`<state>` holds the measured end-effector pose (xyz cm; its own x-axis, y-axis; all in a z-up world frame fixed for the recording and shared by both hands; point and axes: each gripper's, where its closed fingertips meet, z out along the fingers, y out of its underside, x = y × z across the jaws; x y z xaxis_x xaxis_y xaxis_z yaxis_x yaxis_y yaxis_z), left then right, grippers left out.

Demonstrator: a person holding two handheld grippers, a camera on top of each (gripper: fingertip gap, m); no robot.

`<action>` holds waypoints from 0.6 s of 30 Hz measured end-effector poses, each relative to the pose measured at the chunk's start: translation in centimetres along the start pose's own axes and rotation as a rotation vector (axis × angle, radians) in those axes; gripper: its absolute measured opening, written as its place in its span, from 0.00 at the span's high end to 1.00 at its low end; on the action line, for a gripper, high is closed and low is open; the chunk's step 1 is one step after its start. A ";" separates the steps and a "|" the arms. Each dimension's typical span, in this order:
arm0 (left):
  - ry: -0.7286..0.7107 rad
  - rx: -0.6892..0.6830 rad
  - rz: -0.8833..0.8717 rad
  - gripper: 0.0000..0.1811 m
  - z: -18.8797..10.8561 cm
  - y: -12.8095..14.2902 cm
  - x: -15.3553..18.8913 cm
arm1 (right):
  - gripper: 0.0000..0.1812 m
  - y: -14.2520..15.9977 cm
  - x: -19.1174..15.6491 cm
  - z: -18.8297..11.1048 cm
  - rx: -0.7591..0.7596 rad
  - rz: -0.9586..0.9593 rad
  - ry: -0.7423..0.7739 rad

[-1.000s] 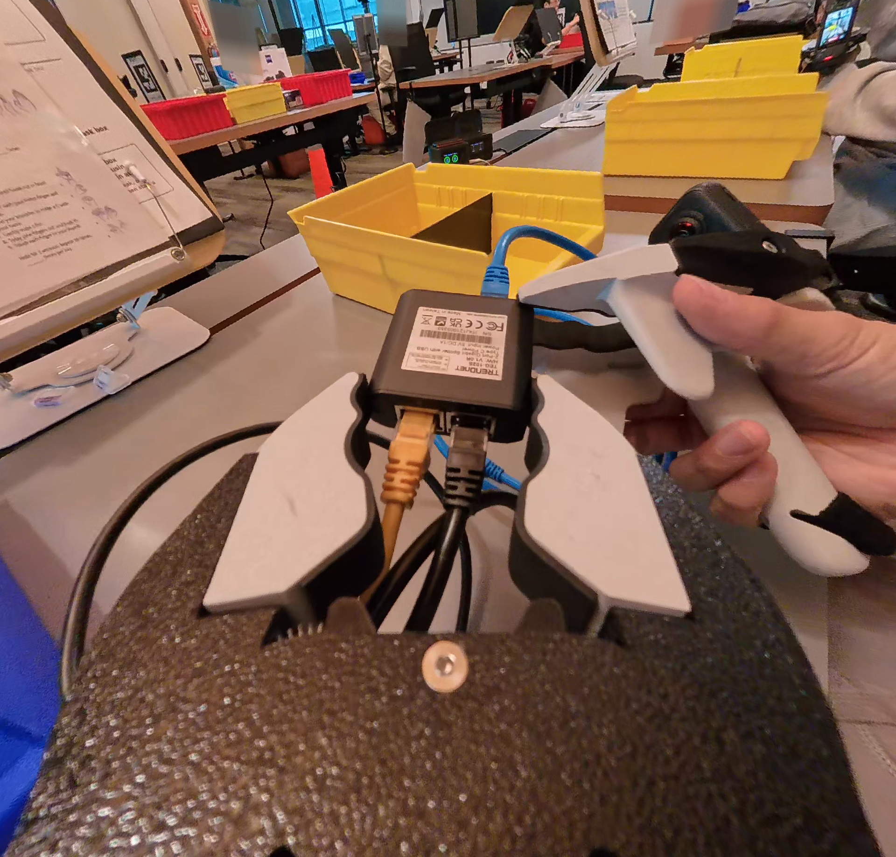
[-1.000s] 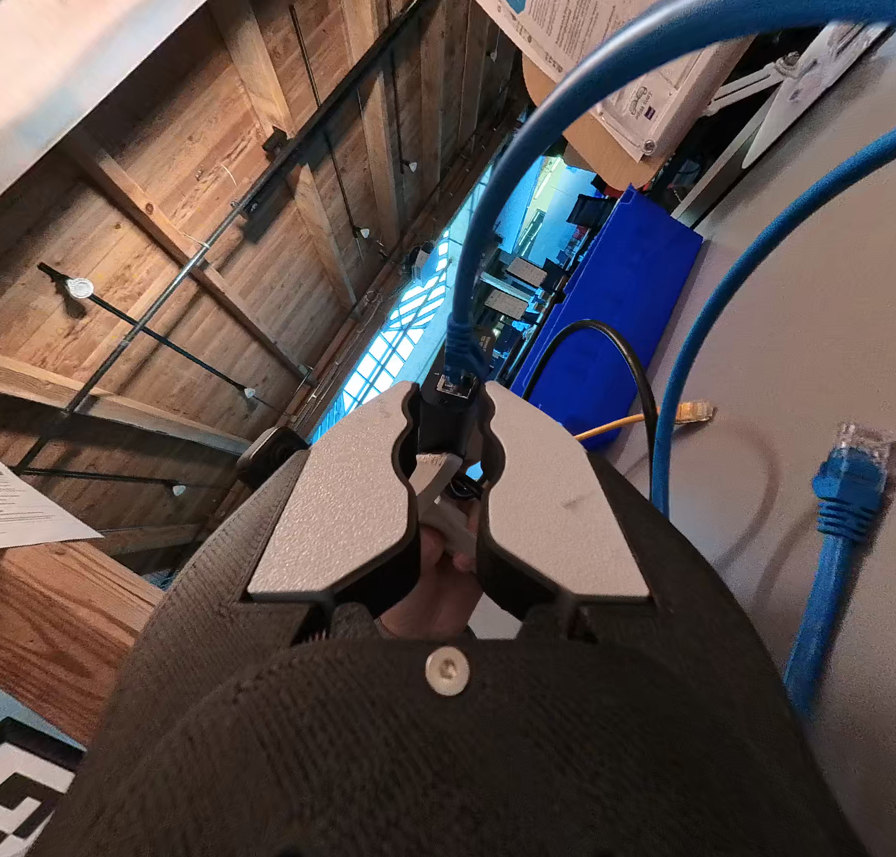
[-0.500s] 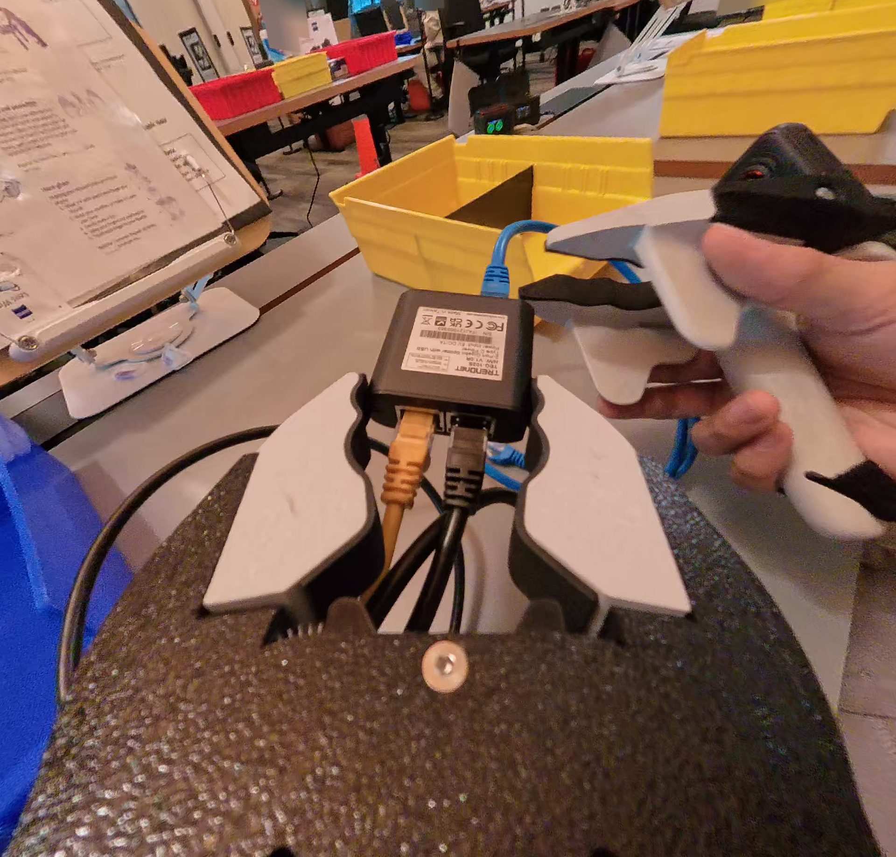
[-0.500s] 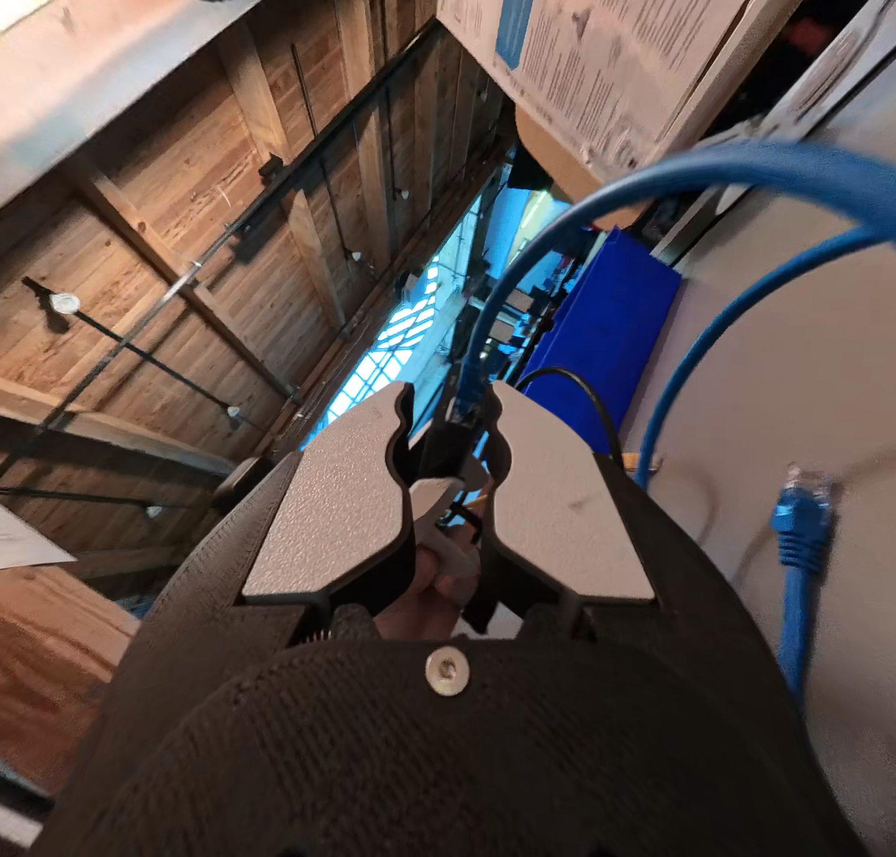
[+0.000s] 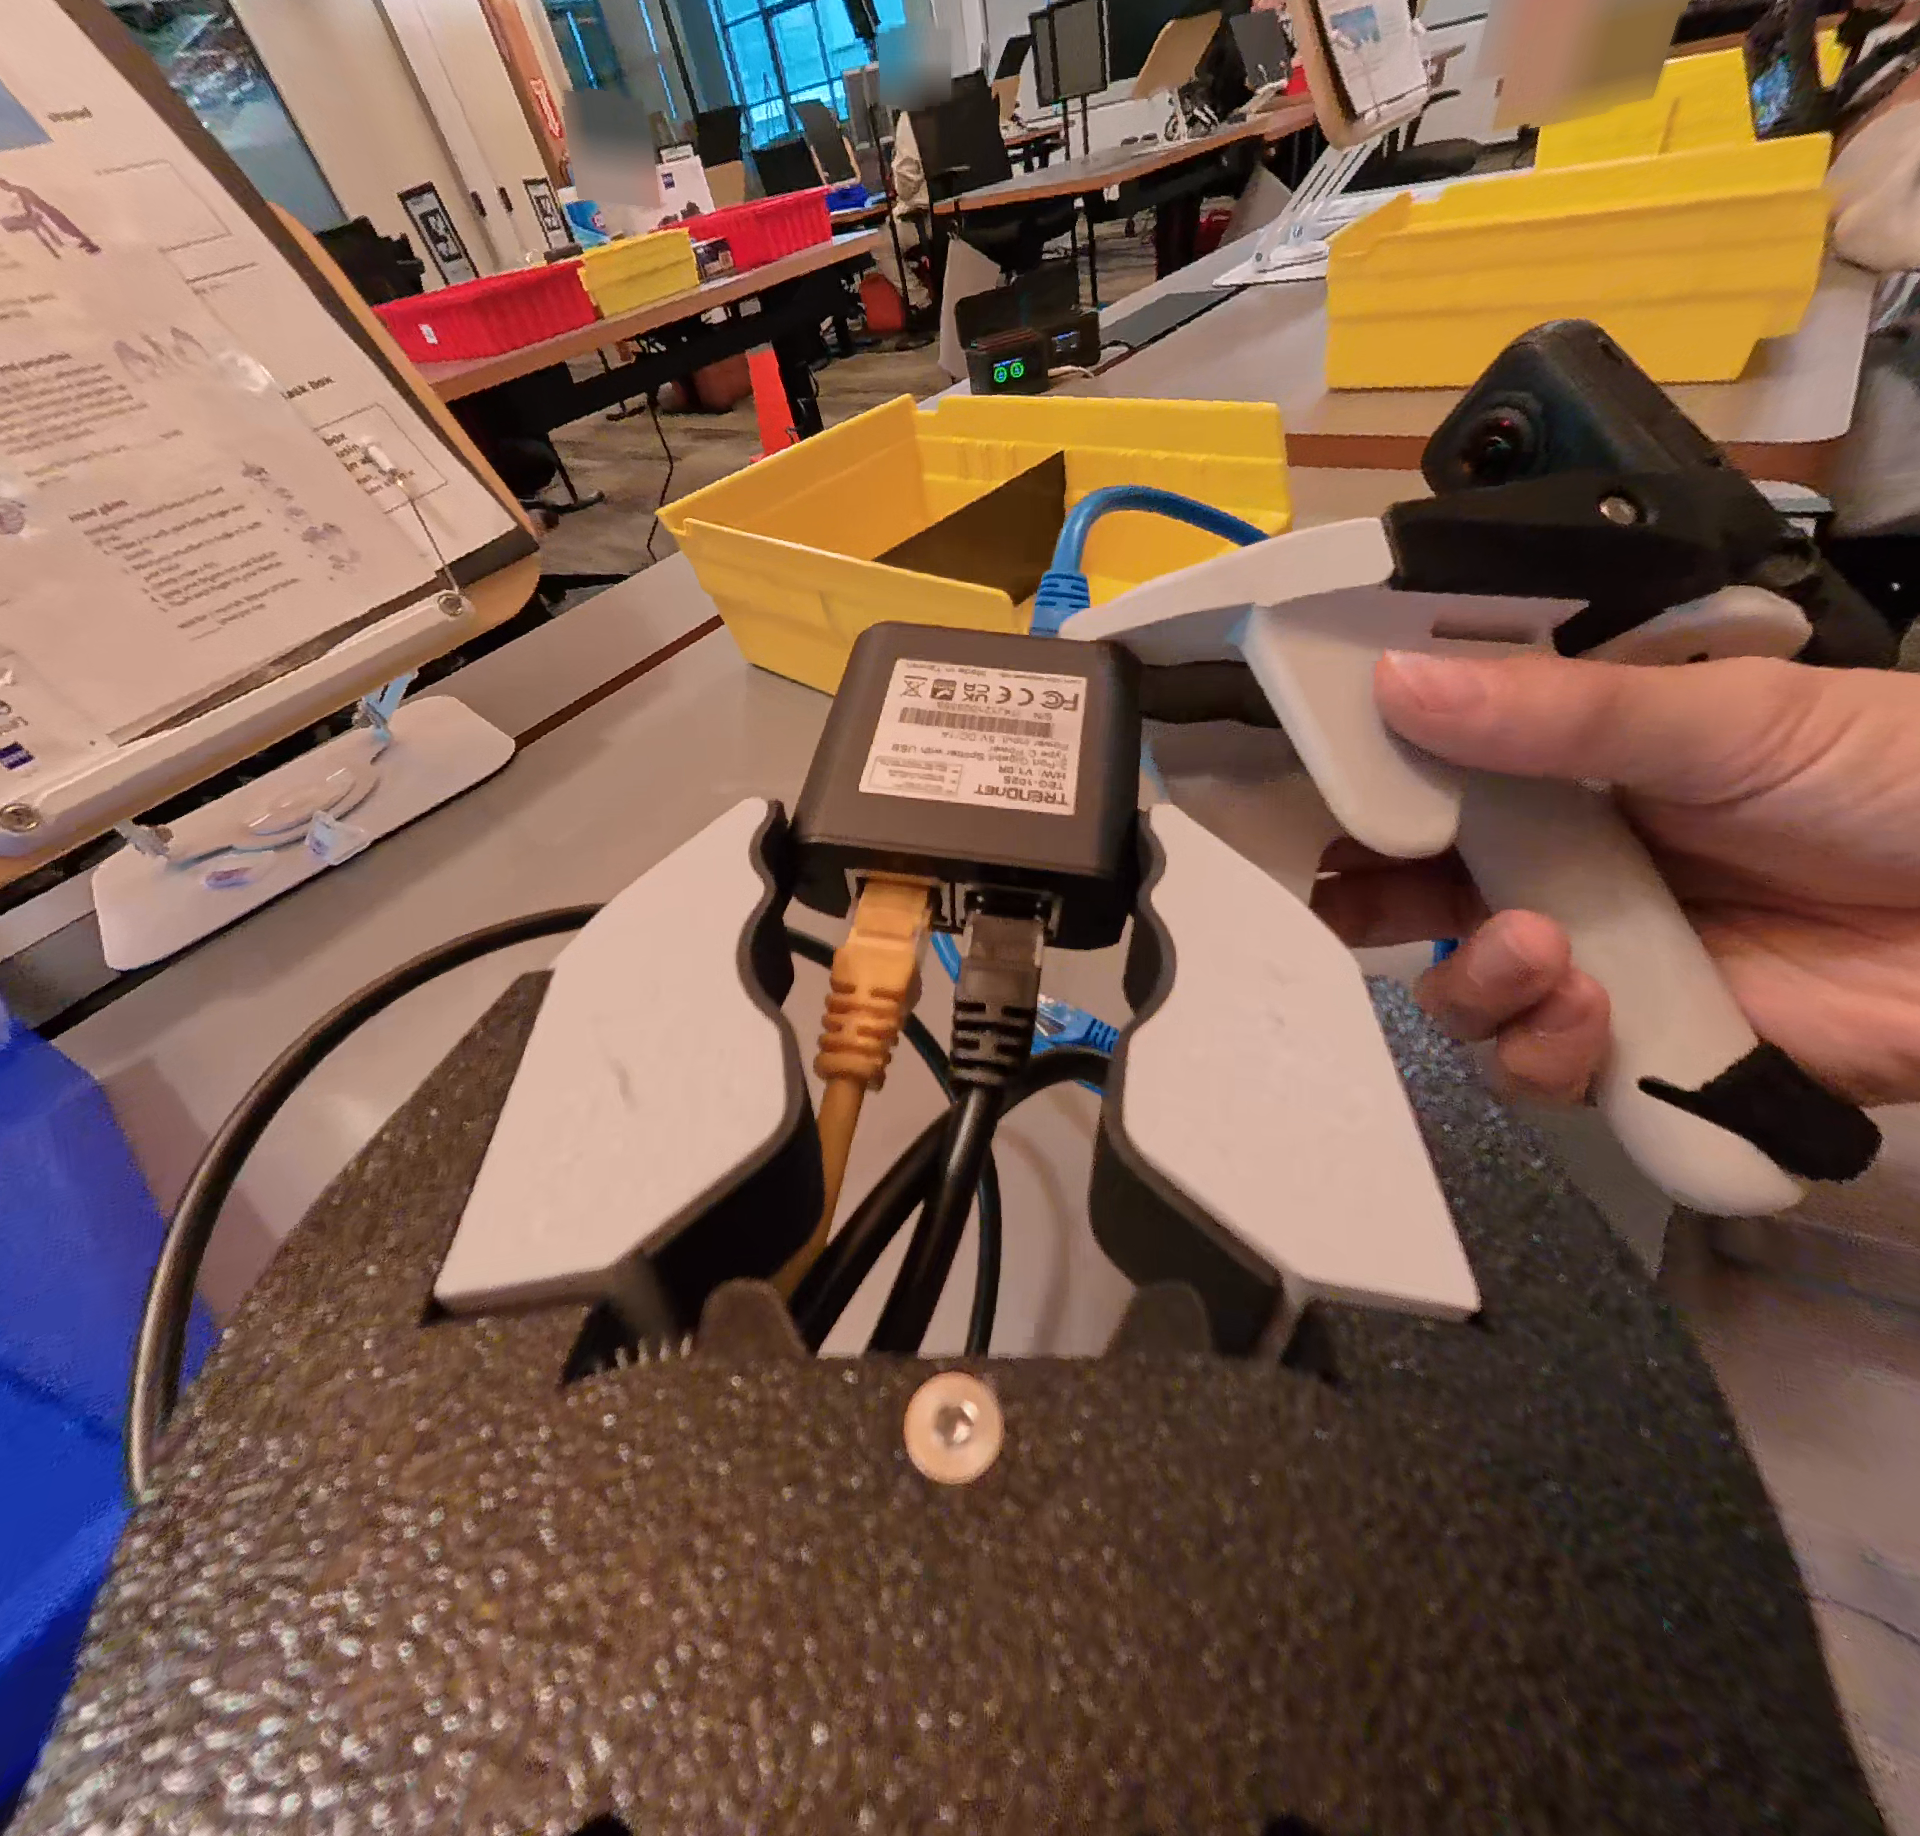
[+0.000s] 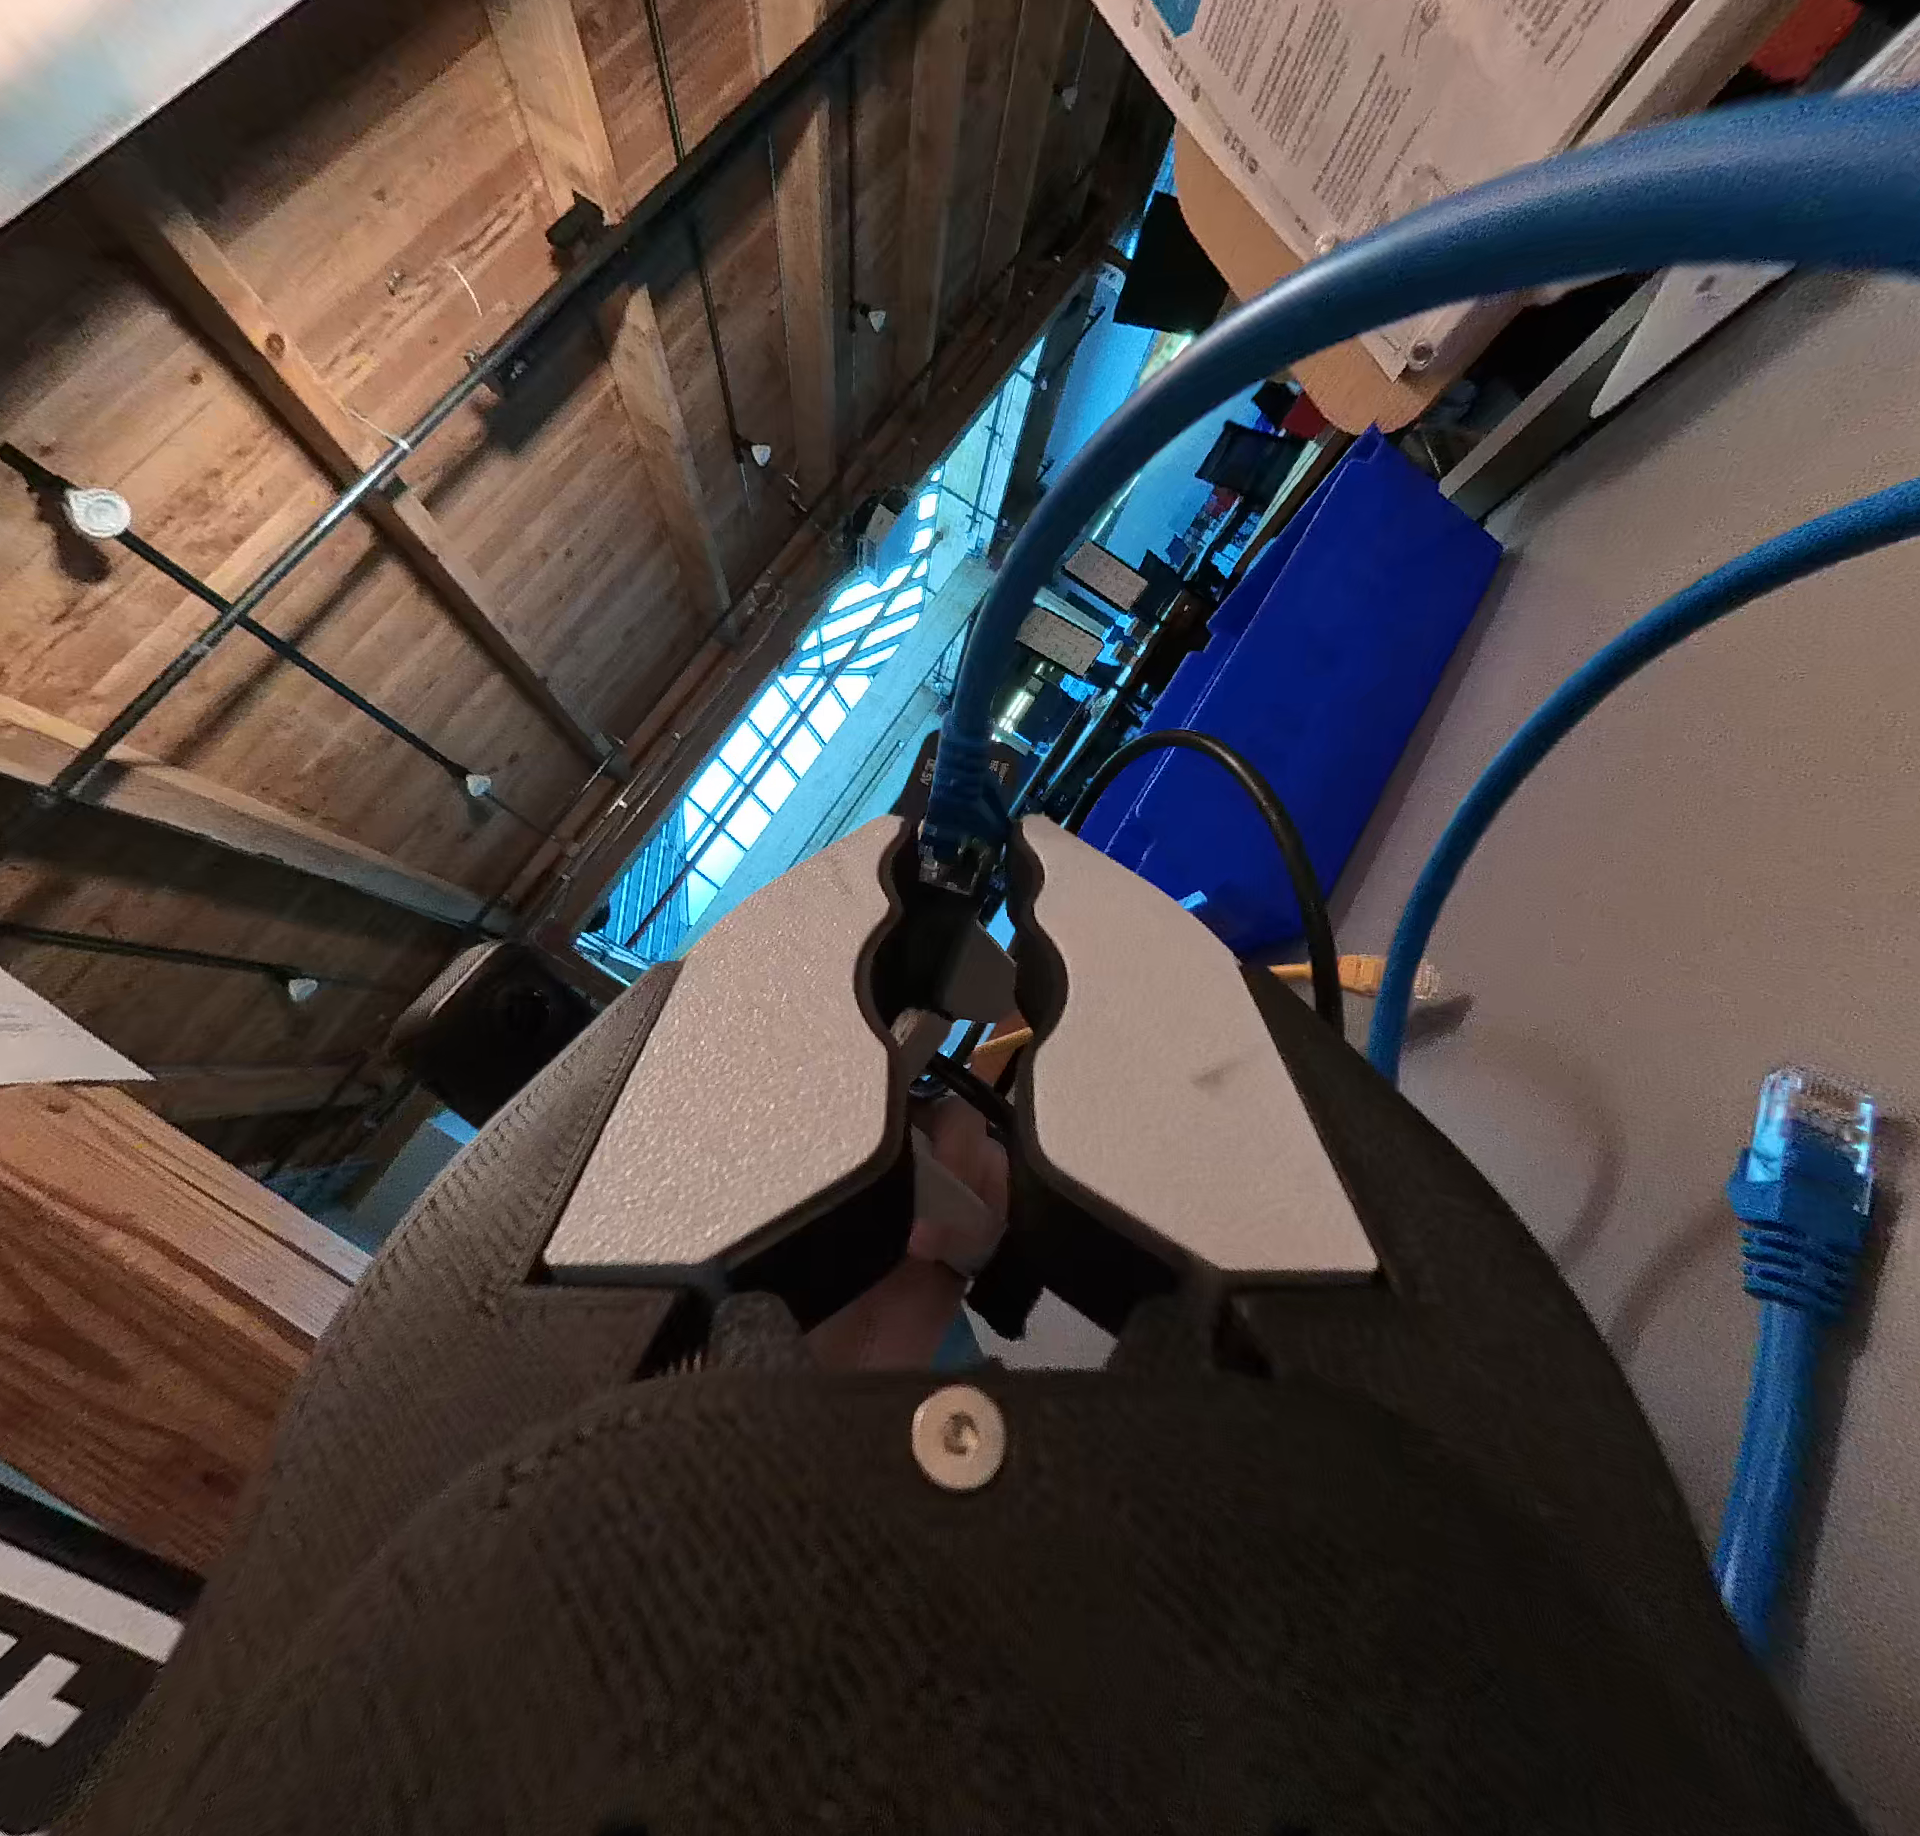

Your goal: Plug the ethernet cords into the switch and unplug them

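Observation:
My left gripper (image 5: 961, 830) is shut on the black switch (image 5: 966, 747) and holds it above the grey table (image 5: 623, 799), label side up. An orange plug (image 5: 878, 965) and a black plug (image 5: 997, 965) sit in the two ports facing me. A blue cord (image 5: 1060, 591) enters the switch's far side. My right gripper (image 6: 956, 846), held by a hand (image 5: 1714, 851), reaches in from the right and is shut on the blue plug (image 6: 961, 851) at that far port. The blue cord (image 6: 1351, 259) arcs overhead in the right wrist view.
A yellow bin (image 5: 831, 560) stands just behind the switch. A document stand (image 5: 208, 498) is at the left and a blue bin (image 5: 52, 1267) at the near left. A loose blue plug (image 6: 1808, 1194) and a loose orange plug (image 6: 1361, 971) lie on the table. Less than 4 cm separates the two grippers' tips.
The right gripper drew back to the right with its fingers apart, then came back in and closed on the blue plug. The left gripper kept hold of the switch.

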<state>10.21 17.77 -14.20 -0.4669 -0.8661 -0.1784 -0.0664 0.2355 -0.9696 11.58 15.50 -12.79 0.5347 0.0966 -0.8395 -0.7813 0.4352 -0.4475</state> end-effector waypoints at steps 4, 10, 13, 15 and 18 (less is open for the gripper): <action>-0.009 -0.001 0.003 0.66 0.1 0.8 0.1 | 0.92 0.3 0.6 -0.2 0.000 0.014 0.011; -0.028 0.011 -0.010 0.66 -0.1 1.5 -0.6 | 0.92 0.9 1.3 0.6 -0.013 0.029 -0.014; -0.041 -0.007 -0.004 0.66 0.1 2.1 -0.7 | 0.92 1.0 1.9 0.7 -0.021 0.016 -0.010; -0.060 -0.026 0.021 0.66 0.3 2.5 -0.7 | 0.92 1.1 2.3 0.6 -0.008 0.028 -0.008; -0.071 -0.053 0.031 0.66 0.5 3.2 -0.7 | 0.92 1.3 3.0 0.5 -0.029 0.001 0.005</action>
<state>10.74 18.89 -17.28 -0.4055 -0.8868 -0.2217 -0.1001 0.2842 -0.9535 12.31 16.80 -15.79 0.5326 0.0929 -0.8413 -0.7908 0.4088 -0.4555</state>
